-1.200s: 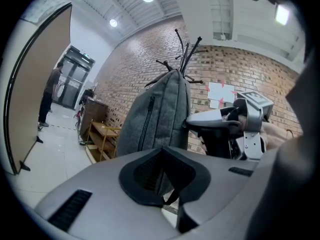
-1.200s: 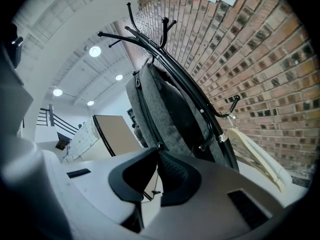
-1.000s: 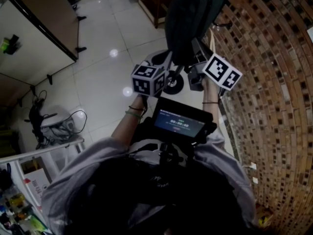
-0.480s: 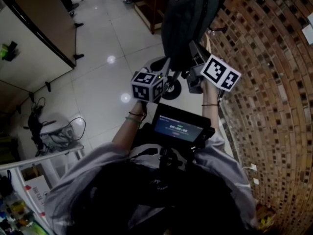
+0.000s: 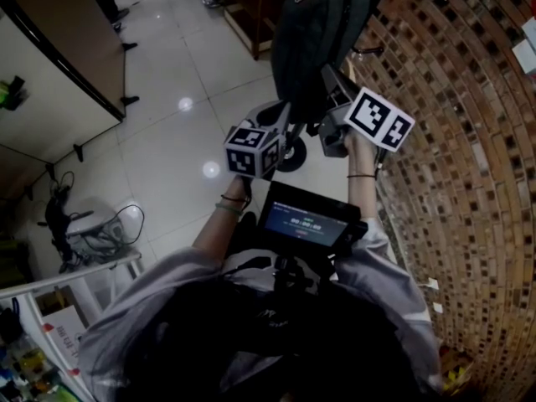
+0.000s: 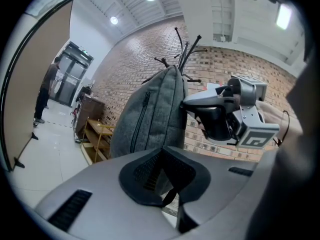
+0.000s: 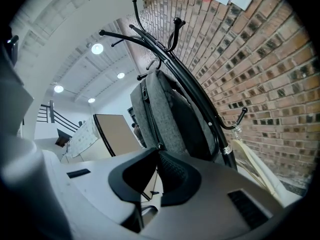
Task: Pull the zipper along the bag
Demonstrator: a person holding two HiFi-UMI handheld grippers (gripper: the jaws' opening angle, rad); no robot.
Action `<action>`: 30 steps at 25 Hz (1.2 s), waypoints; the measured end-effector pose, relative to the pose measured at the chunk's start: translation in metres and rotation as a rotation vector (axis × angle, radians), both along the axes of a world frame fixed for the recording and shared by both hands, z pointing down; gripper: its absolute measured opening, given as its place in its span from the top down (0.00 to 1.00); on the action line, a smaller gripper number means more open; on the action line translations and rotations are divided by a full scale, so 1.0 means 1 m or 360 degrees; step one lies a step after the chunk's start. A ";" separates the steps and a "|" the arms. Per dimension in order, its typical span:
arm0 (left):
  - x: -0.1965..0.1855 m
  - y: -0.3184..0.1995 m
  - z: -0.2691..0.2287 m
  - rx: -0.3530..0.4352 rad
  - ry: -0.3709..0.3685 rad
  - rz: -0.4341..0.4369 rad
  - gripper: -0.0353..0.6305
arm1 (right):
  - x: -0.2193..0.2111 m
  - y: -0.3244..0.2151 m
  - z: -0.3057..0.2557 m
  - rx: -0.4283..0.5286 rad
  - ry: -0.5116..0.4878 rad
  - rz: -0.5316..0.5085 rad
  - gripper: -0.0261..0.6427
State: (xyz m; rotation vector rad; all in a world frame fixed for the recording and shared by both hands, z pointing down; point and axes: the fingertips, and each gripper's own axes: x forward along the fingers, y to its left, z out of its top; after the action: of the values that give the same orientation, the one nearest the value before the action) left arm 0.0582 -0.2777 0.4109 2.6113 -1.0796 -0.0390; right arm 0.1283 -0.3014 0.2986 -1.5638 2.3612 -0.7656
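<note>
Both raised under bag [image 5: 318, 32], which hangs from rack [image 7: 192, 84] against brick wall [image 5: 452, 182]. Left gripper [image 6: 162, 156] clamped on bag's lower edge, fabric between pads. Right gripper [image 7: 157, 154] pinched shut at pull [image 7: 159, 146], at low end of zipper [image 7: 150, 109]. Zipper runs near vertical, straight up and away from right gripper, so travel lies upward along that line. Right gripper nearer zipper. Left looks placed to hold bag taut from below.
</note>
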 end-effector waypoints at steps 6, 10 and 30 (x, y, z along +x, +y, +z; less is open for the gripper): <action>0.000 -0.002 0.002 0.0008 0.0008 -0.0002 0.94 | -0.001 -0.001 -0.005 -0.0008 -0.0020 0.0003 0.95; 0.002 -0.002 0.001 0.0001 -0.0001 0.0009 0.94 | 0.000 -0.003 -0.010 -0.0010 -0.0017 0.0004 0.95; 0.015 0.001 0.001 0.0008 -0.0019 0.0080 0.94 | 0.005 -0.018 -0.059 0.0051 0.0014 0.0022 0.93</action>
State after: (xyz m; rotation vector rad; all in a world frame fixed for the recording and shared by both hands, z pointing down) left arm 0.0736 -0.2766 0.4118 2.6451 -1.0182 -0.0147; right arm 0.1334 -0.3189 0.2396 -1.5719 2.3544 -0.7159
